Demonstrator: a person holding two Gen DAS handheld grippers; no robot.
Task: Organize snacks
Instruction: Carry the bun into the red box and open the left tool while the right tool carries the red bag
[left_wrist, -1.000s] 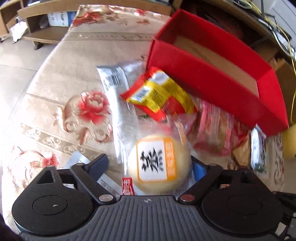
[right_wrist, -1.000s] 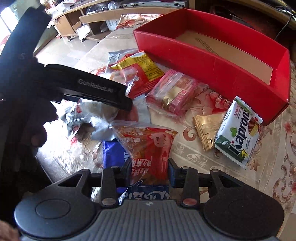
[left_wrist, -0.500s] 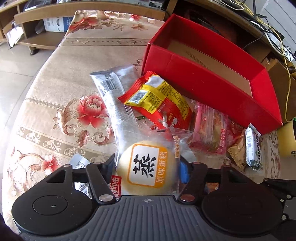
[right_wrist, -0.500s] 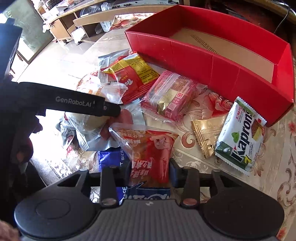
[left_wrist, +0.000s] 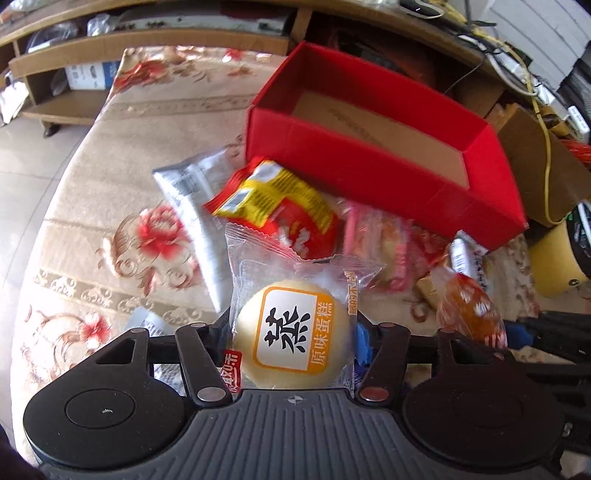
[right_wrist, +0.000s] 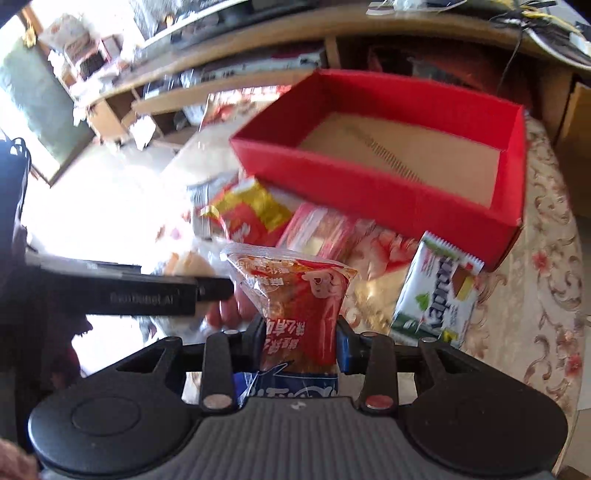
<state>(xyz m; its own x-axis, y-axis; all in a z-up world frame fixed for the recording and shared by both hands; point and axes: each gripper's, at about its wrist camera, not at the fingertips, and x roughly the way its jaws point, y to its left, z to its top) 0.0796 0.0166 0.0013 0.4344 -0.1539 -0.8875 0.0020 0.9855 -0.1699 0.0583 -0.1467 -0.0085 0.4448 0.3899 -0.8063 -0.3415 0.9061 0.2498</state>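
Left wrist: my left hand-held gripper pinches the steamed cake | my right hand-held gripper clamps the red packet | red box empty (nothing sorted) | remaining snacks on table

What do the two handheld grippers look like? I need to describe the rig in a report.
Both are matte black plastic. The left gripper and right gripper each show a grey ribbed centre plate between two round black discs, slim black linkage arms with silver rivets, and blue pads. White GenRobot.AI lettering marks the left one's side.
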